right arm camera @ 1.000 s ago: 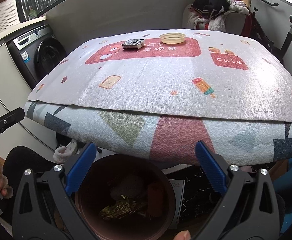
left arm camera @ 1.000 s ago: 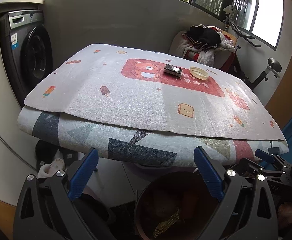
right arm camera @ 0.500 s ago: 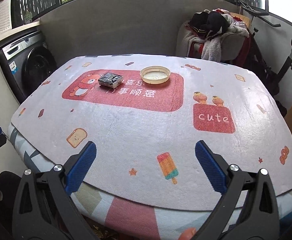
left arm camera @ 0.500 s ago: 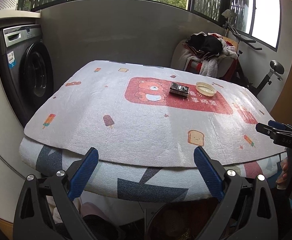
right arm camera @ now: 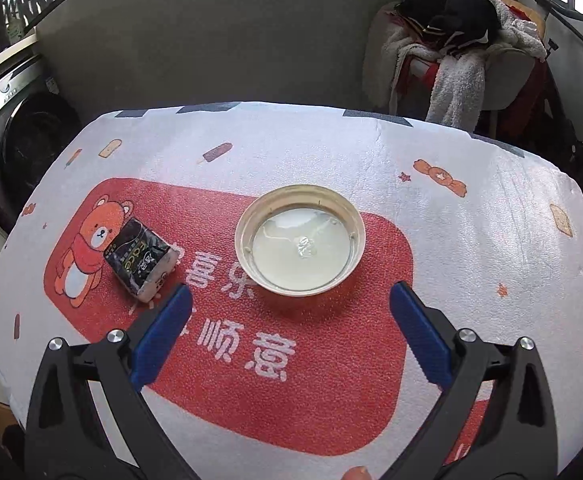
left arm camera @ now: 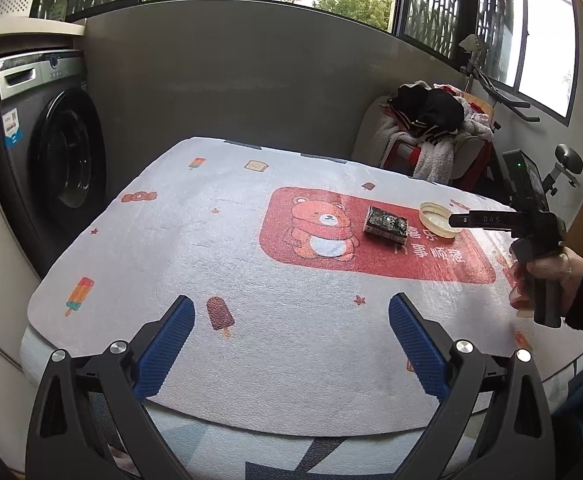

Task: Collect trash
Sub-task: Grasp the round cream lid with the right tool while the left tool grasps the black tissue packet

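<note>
My right hand-held gripper (right arm camera: 290,310) hangs open w/ the cream lid (right arm camera: 300,239) just ahead, dark wrapper (right arm camera: 141,259) ahead-left on the surface (right arm camera: 471,240); left hand-held gripper (left arm camera: 290,314) open, empty.

Both wrist views over mat (left arm camera: 251,264)

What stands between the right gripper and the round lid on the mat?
Nothing visible. The right gripper is open and faces the round lid over bare mat. The dark packet lies off to the left, apart from the lid.
</note>
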### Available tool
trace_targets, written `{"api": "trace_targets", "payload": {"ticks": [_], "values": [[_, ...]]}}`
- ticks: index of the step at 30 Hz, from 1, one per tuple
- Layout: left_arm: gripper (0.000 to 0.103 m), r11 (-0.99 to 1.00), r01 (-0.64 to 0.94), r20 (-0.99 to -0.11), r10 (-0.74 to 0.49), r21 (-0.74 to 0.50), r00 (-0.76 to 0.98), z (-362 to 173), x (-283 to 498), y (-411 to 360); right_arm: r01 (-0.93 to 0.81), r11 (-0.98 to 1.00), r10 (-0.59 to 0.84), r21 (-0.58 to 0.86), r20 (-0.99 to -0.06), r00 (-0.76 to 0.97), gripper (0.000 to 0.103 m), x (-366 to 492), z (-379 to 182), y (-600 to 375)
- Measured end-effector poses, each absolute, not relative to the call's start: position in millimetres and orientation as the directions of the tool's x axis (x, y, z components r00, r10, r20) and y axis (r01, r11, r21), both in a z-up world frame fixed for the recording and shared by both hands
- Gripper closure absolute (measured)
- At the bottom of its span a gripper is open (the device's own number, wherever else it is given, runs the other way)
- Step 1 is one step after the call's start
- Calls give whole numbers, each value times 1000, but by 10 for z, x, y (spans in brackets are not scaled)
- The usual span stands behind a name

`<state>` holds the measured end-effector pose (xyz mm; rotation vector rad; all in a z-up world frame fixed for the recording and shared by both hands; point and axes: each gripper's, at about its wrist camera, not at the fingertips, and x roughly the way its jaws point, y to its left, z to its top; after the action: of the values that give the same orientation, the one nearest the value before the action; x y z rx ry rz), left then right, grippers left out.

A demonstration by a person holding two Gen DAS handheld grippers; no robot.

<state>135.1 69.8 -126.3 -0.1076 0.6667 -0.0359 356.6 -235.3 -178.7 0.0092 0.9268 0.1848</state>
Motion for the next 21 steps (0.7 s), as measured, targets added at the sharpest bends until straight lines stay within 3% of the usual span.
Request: {"api": "trace_targets", "payload": {"ticks": [10, 12, 21], "values": [[8, 994, 9, -646, -76, -106, 759, -1447, 1675, 692, -155, 988, 93, 18, -866, 491, 6, 4109, -2127, -2143], [8, 994, 21, -645, -84, -105, 760, -1445, 1729, 670, -162, 987, 104, 21, -847, 521, 16, 4066, -2103, -2149], [6, 983, 146, -660, -184, -114, 729, -1443, 2171, 304, -215, 972, 217, 98, -726, 653, 17, 3466, -1772, -2545]]}}
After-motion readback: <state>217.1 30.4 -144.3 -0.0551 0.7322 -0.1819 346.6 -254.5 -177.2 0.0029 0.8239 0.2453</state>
